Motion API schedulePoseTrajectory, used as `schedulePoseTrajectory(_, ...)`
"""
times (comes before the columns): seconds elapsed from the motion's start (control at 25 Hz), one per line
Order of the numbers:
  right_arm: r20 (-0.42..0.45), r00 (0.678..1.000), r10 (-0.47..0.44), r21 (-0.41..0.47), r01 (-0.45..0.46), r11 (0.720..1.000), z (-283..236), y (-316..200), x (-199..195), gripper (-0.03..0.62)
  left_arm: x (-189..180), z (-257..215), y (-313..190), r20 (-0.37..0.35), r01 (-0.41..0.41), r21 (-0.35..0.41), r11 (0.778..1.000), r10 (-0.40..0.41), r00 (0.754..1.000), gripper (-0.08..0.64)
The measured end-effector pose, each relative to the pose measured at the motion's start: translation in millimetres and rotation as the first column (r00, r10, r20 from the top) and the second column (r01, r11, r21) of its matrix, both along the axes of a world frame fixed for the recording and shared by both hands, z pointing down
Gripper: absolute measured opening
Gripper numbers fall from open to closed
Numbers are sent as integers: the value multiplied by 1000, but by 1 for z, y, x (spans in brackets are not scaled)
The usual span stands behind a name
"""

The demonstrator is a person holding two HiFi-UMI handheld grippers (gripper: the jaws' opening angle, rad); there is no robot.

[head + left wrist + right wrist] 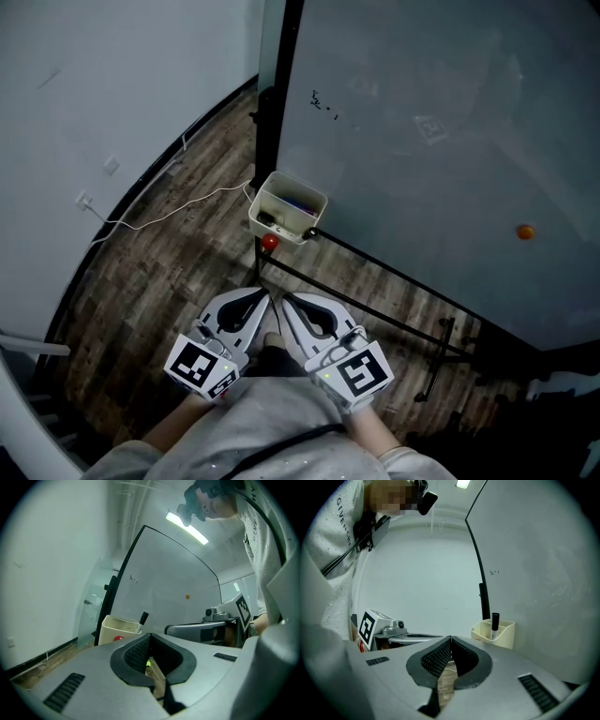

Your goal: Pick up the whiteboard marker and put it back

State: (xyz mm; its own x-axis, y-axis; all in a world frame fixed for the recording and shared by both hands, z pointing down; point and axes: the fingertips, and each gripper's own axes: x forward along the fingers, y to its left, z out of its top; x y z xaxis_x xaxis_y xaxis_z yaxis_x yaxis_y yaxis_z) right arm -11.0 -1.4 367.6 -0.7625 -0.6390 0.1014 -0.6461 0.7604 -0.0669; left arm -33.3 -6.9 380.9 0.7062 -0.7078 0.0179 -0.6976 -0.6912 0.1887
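2 level, abreast: left tongs (pixel 266 296), right tongs (pixel 285 298).

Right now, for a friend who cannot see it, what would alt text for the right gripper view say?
The right gripper fills the foreground, its two grey jaws shut together with nothing between them. Beyond it, to the right, a cream holder sits against a whiteboard, and a marker with a black cap stands upright in it.

Dark wood-plank floor (pixel 178 272), pale wall (pixel 94 75)

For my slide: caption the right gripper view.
Shut, empty right gripper faces a marker standing in a cream holder beside the whiteboard.
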Motion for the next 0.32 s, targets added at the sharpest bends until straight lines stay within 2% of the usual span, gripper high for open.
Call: schedulePoseTrajectory(0.32, 1, 1000, 25, 10, -25, 1000, -2, 22, -5, 20, -5, -1, 23, -3, -18, 11, 1000, 18, 1000, 15)
